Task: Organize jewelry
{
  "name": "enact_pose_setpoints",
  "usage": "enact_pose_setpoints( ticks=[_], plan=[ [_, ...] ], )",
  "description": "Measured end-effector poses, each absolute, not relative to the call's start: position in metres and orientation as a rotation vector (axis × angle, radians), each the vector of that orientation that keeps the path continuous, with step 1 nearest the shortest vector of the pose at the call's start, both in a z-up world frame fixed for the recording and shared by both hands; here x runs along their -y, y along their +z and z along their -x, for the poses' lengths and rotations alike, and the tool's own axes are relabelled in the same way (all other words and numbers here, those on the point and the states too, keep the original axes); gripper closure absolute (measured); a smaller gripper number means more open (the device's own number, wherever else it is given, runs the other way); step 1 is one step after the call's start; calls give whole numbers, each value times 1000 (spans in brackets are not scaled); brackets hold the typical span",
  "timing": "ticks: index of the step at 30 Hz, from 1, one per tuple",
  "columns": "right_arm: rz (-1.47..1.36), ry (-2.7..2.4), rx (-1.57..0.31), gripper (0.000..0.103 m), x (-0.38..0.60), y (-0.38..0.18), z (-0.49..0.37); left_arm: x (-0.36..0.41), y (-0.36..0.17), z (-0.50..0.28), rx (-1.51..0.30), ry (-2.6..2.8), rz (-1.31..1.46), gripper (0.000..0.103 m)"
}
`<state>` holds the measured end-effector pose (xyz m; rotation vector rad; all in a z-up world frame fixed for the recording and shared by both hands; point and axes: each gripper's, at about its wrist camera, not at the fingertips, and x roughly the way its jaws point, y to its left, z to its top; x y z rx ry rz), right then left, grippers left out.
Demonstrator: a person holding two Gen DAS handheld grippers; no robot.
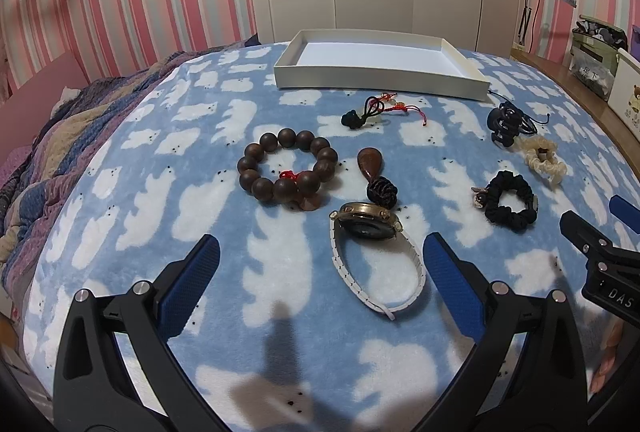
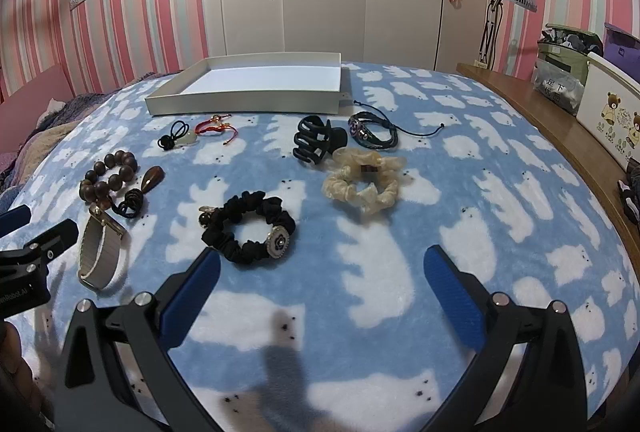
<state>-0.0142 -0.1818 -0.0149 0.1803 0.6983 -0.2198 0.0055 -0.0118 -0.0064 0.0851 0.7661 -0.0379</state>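
While both our grippers, left gripper [image 1: 320,272] and right gripper [image 2: 322,284], hover released, the shallow white cardboard tray [image 2: 248,102] sits behind the black fabric scrunchie [image 2: 248,232].

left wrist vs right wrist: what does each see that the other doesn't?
Only the left wrist view: the watch face-on, and the rumpled striped quilt in full. Only the right wrist view: the black scrunchie's flower charm, the leather bracelet clear of the hair clip, and the teddy-bear box. Both: the empty white tray, bead bracelet, cream scrunchie, and both claws open, left, right.
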Motion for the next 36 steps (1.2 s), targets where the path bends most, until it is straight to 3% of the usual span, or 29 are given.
enact_pose_setpoints(
  ticks=[36],
  plan=[
    [-177, -216, -708, 2, 179, -13, 10, 11, -10, -13, -781, -49, -78, 3]
  ],
)
